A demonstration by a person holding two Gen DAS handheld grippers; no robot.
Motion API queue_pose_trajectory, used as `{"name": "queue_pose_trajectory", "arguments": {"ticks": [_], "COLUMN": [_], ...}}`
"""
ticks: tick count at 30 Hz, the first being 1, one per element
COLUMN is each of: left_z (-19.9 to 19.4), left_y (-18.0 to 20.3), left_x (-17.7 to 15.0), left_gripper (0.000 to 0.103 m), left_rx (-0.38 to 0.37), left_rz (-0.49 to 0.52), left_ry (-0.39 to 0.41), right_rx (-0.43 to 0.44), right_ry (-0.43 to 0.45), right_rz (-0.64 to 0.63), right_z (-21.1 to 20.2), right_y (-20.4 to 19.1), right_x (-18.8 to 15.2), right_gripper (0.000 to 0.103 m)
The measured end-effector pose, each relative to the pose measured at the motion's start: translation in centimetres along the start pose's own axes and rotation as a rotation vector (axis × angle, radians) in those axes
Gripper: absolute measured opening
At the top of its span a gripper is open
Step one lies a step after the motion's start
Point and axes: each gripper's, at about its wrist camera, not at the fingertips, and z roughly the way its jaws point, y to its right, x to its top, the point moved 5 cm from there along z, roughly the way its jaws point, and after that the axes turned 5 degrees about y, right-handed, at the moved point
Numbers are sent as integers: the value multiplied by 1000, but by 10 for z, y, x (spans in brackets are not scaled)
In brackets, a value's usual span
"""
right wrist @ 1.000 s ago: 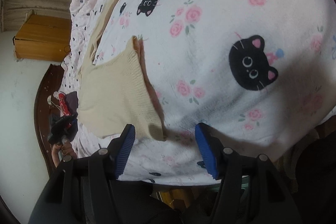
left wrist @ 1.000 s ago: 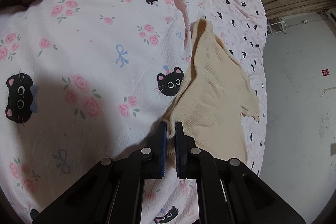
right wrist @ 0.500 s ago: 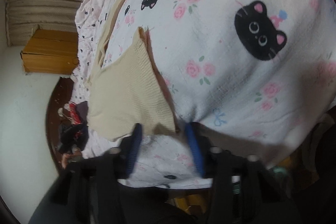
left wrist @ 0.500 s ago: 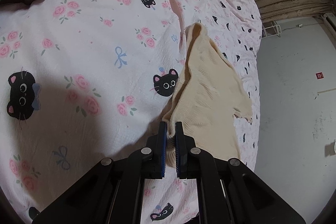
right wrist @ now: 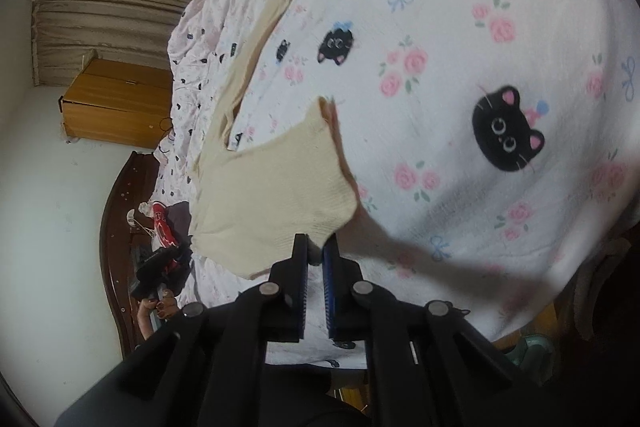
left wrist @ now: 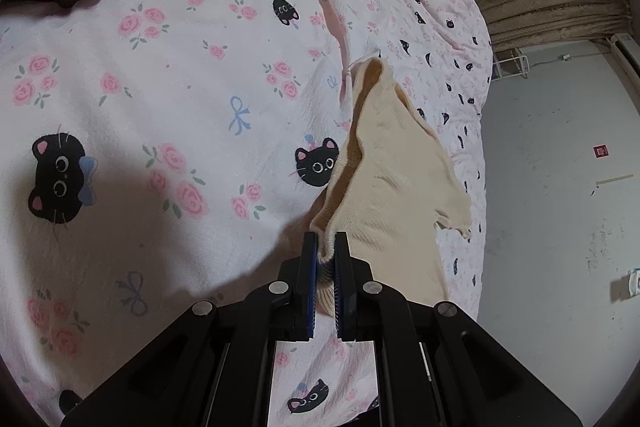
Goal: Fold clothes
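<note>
Pinching the cream knit garment (left wrist: 396,179) above the cat-print bedsheet (left wrist: 168,87), we keep our left gripper (left wrist: 327,255) clenched on its hem, our right gripper (right wrist: 315,251) on a corner.

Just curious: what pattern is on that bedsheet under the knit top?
The white bedsheet has black cat faces, pink roses and blue bows, clearest in the left wrist view.

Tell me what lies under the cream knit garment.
Under the cream knit garment lies the white bedsheet printed with black cats and pink roses. Both grippers pinch its edge, so its near part hangs raised. The sheet directly beneath the cloth is covered.
</note>
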Motion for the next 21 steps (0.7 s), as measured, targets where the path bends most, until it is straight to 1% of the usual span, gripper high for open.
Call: {"name": "queue_pose_trajectory", "arguments": {"ticks": [4, 8, 12, 15, 21], "left_z": [-4, -6, -6, -7, -3], "left_y": [7, 18, 20, 21, 30], "left_x": [0, 4, 9, 14, 30], "left_gripper": [6, 6, 6, 6, 6], "left_rx": [-16, -38, -46, -56, -65], "left_rz": [10, 15, 4, -10, -22], "left_ry": [15, 39, 59, 74, 110], "right_rx": [43, 87, 128, 142, 173], "right_ry": [17, 26, 44, 53, 58], "right_rz": [-17, -29, -29, -43, -55], "right_z": [-8, -13, -18, -18, -9], "right_y": [-15, -30, -43, -55, -76], "right_x": [8, 26, 52, 71, 114], "right_gripper": [8, 8, 8, 8, 8]}}
